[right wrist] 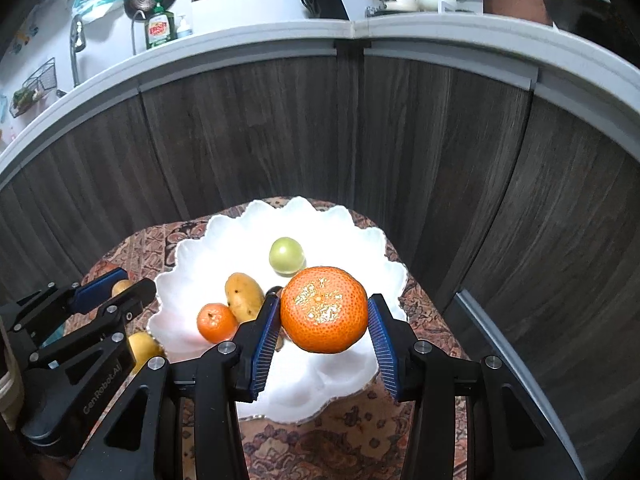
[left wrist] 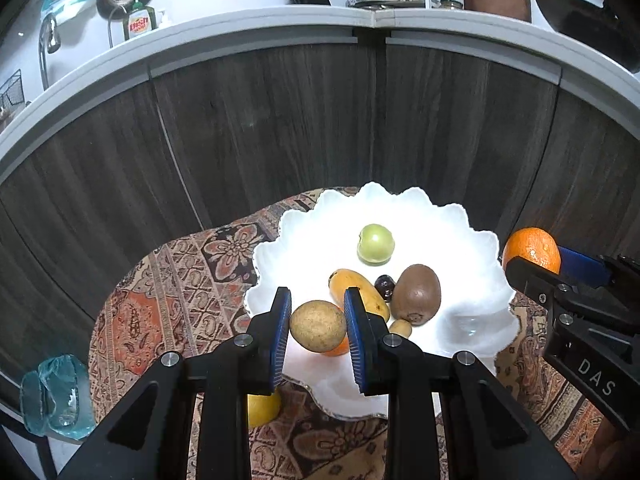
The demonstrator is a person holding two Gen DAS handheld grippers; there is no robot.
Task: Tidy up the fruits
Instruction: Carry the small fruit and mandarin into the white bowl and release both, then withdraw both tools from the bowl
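A: Right gripper (right wrist: 323,312) clenched on orange (right wrist: 323,309); it hangs over bowl (right wrist: 372,248), rim at 12 o'clock.
B: Left gripper (left wrist: 318,322) grips brown fruit (left wrist: 318,325) above bowl's near edge; both ready to lower.

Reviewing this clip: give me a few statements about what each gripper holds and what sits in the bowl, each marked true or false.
1. The right gripper holds a large orange between its jaws. True.
2. The left gripper is empty. False: its jaws flank a round tan-brown fruit.
3. A green apple lies in the white scalloped bowl. True.
4. The bowl holds no small orange. False: a small orange lies near the bowl's left edge.
5. A yellow fruit lies outside the bowl on the patterned cloth. True.
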